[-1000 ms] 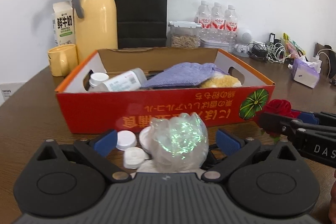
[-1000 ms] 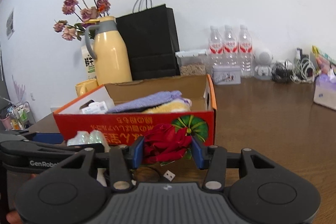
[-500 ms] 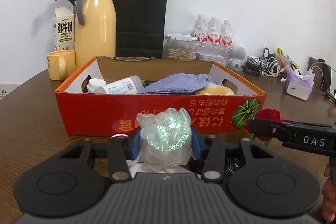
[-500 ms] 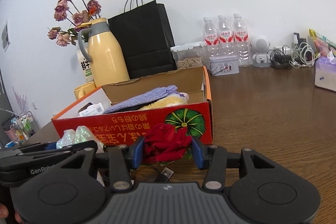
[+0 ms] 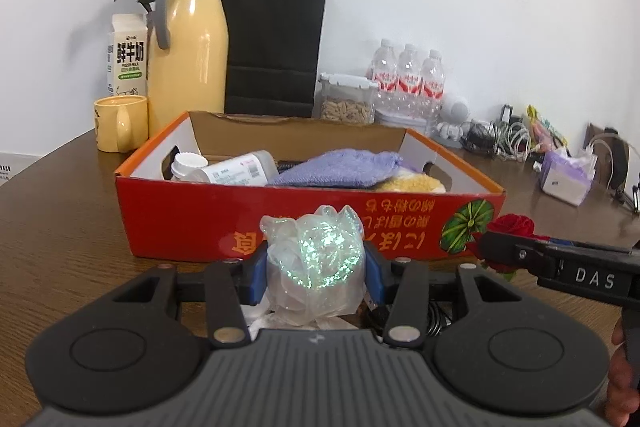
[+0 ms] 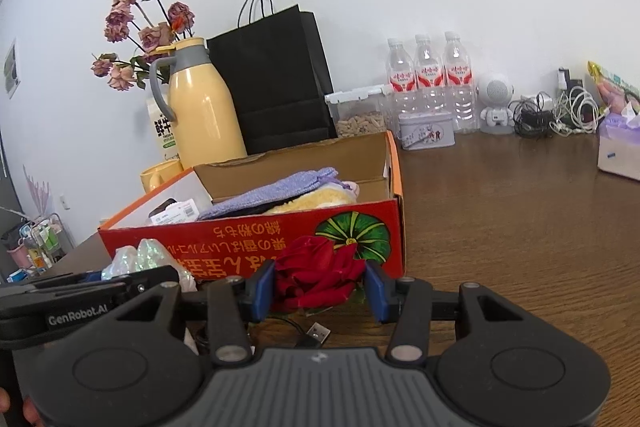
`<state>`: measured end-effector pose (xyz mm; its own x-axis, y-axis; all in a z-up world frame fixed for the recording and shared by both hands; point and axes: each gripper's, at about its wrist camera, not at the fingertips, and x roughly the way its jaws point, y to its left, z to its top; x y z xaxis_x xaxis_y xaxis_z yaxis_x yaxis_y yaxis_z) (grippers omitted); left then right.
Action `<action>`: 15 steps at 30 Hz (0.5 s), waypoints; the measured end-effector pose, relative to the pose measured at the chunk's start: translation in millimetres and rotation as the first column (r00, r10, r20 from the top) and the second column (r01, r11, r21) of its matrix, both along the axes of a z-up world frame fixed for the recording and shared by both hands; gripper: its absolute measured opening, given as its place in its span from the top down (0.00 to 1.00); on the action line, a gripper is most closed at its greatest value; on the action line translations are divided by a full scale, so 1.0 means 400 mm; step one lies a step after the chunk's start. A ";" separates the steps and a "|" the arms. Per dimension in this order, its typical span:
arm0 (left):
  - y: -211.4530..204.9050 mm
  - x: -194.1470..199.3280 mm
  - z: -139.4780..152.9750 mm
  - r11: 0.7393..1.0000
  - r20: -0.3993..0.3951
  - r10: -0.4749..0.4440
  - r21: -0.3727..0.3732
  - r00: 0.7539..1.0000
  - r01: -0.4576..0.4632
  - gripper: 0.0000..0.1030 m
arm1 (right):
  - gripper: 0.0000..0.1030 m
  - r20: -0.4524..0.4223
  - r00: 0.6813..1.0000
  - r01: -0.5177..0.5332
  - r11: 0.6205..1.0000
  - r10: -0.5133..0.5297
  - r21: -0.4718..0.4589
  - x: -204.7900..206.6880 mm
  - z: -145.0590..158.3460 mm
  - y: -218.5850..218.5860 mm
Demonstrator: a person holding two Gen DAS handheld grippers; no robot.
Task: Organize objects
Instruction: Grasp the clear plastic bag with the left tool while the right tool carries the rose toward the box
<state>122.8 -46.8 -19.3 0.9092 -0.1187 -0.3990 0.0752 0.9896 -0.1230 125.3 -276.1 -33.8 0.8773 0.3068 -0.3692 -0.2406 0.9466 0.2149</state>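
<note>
A red cardboard box (image 5: 192, 223) (image 6: 240, 239) stands on the brown table, holding a white bottle (image 5: 236, 169), a purple cloth (image 5: 340, 167) and something yellow and fluffy (image 5: 412, 183). My left gripper (image 5: 316, 267) is shut on an iridescent crumpled plastic flower (image 5: 316, 259), lifted just in front of the box's near wall. My right gripper (image 6: 320, 287) is shut on a red rose (image 6: 316, 271) near the box's right front corner. In the right wrist view the plastic flower (image 6: 136, 259) shows at the left. The rose (image 5: 512, 227) appears at the right in the left wrist view.
Behind the box stand a yellow thermos jug (image 5: 188, 55), a yellow mug (image 5: 118, 123), a milk carton (image 5: 128, 59), a black paper bag (image 5: 272, 47), a jar (image 5: 346, 103) and water bottles (image 5: 408, 75). A tissue pack (image 5: 568, 179) and cables (image 6: 560, 111) lie right. A USB plug (image 6: 318, 333) lies under my right gripper.
My left gripper closed from wide open onto the iridescent flower and lifted it off the table, so the white caps beside it dropped out of view. The right gripper kept still, holding the rose.
</note>
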 end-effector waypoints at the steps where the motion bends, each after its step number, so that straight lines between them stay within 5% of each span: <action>1: 0.008 -0.005 0.008 1.000 0.009 -0.004 -0.018 1.000 0.004 0.54 | 0.56 0.006 1.000 0.002 1.000 -0.002 -0.005 -0.003 0.002 0.001; 9: 0.061 0.030 0.128 0.999 0.114 0.000 -0.042 0.993 0.005 0.54 | 0.56 0.110 0.991 -0.061 0.994 0.071 -0.088 0.008 0.108 0.050; 15: 0.080 0.160 0.174 0.996 0.149 0.086 -0.033 0.985 -0.082 0.53 | 0.56 0.152 0.987 -0.033 0.993 0.050 -0.114 0.154 0.174 0.112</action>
